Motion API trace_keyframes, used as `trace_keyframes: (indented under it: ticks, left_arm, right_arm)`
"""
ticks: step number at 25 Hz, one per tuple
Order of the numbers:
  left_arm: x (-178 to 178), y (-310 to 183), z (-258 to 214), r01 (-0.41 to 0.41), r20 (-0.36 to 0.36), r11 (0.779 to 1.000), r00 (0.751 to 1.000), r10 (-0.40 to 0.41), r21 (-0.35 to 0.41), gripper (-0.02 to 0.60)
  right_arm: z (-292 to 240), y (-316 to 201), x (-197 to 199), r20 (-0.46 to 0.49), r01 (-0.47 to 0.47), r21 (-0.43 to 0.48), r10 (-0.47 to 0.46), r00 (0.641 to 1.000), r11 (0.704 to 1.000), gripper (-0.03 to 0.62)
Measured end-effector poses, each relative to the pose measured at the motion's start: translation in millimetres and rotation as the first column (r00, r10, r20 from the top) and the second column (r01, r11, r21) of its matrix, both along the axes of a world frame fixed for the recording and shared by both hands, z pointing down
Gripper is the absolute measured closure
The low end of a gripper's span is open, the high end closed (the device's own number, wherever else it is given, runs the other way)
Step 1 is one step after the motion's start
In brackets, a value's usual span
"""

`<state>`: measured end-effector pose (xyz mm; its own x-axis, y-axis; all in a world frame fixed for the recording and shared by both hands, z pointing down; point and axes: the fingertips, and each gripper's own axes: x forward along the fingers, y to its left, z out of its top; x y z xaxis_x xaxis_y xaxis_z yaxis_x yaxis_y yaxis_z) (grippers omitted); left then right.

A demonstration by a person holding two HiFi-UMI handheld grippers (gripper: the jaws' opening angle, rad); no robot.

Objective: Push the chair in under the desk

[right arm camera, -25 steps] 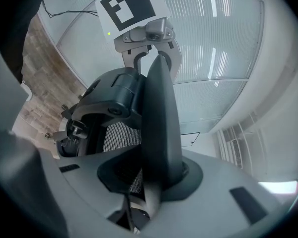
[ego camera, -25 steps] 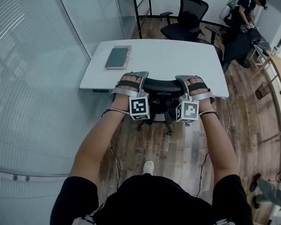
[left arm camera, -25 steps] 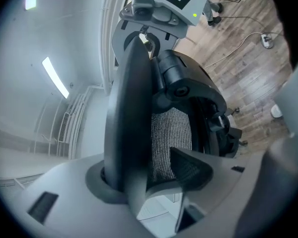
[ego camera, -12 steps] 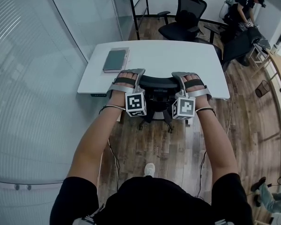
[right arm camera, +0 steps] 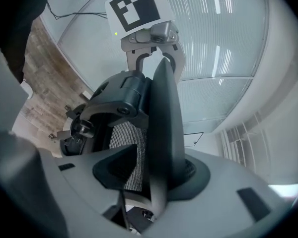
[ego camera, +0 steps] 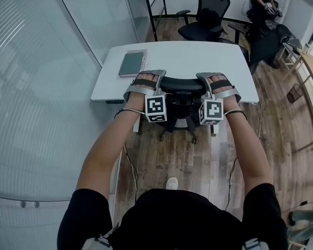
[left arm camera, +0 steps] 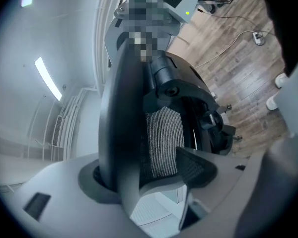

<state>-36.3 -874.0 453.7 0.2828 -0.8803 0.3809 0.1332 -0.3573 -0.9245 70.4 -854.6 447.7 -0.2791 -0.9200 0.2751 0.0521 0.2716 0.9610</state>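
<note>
Here, the chair (ego camera: pixel 180 102) sits tucked at the desk's (ego camera: pixel 198 56) near edge. The jaws of my left gripper (ego camera: pixel 147 75) and right gripper (ego camera: pixel 214 77) have just been opening and stand released around its top rail (ego camera: pixel 180 83). I should back both off evenly, without snagging.

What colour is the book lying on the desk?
The book is dark grey-green, lying on the white desk; the head view shows it best.

- Black mesh-backed office chair (ego camera: pixel 181 85) stood upright, its backrest close against the desk's near edge.
- White, round-cornered desk (ego camera: pixel 188 61) stood just beyond it.
</note>
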Motion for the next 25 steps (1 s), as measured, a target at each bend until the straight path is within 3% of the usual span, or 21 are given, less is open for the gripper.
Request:
trace_keyframes:
  ticks: [2,5,7,8,10,12,15,17,20,22,23,25]
  left_arm:
    - [-4,11,-4,0.003,-0.057,1.0,0.998,-0.002,0.01,0.235]
    - [-12,38,-20,0.023,-0.234,1.0,0.972,-0.02,0.011,0.233]
    - [-17,58,-30,0.039,-0.375,0.999,0.926,-0.041,-0.013,0.233]
    - [-19,69,-34,0.043,-0.451,0.999,0.891,-0.053,-0.034,0.233]
    - [-23,92,-42,0.037,-0.606,0.996,0.792,-0.081,-0.084,0.233]
    - [-25,113,-50,0.014,-0.746,0.99,0.656,-0.116,-0.141,0.235]
    - [-27,144,-64,-0.035,-0.885,0.981,0.438,-0.158,-0.192,0.262]
    - [-29,162,-71,-0.053,-0.931,0.979,0.323,-0.172,-0.199,0.291]
    - [-41,179,-69,-0.041,-0.961,0.971,0.161,-0.225,-0.234,0.362]
    - [-48,191,-65,-0.052,-0.965,0.965,0.061,-0.254,-0.257,0.457]
    - [-49,198,-62,-0.074,-0.966,0.963,0.024,-0.259,-0.26,0.543]
    - [-49,212,-55,-0.116,-0.964,0.958,-0.007,-0.266,-0.263,0.568]
  right_arm:
    - [-1,11,1,0.043,0.013,-0.004,-0.012,0.999,1.0,0.36]
    - [-14,33,8,0.135,0.024,0.007,-0.024,0.991,1.0,0.344]
    - [-22,51,13,0.217,0.032,0.005,-0.032,0.976,0.999,0.344]
    - [-25,62,14,0.262,0.034,-0.001,-0.032,0.965,0.999,0.344]
    - [-32,85,14,0.371,0.038,-0.023,-0.027,0.928,0.999,0.344]
    - [-39,107,12,0.508,0.044,-0.064,-0.005,0.861,0.997,0.349]
    - [-48,138,11,0.726,0.066,-0.142,0.058,0.685,0.988,0.393]
    - [-55,155,12,0.827,0.087,-0.175,0.099,0.554,0.981,0.427]
    - [-67,174,23,0.904,0.081,-0.178,0.13,0.408,0.981,0.501]
    - [-74,189,34,0.935,0.064,-0.154,0.125,0.332,0.986,0.588]
    - [-75,197,37,0.945,0.058,-0.147,0.122,0.303,0.987,0.588]
    - [-71,212,42,0.953,0.044,-0.148,0.131,0.273,0.988,0.589]
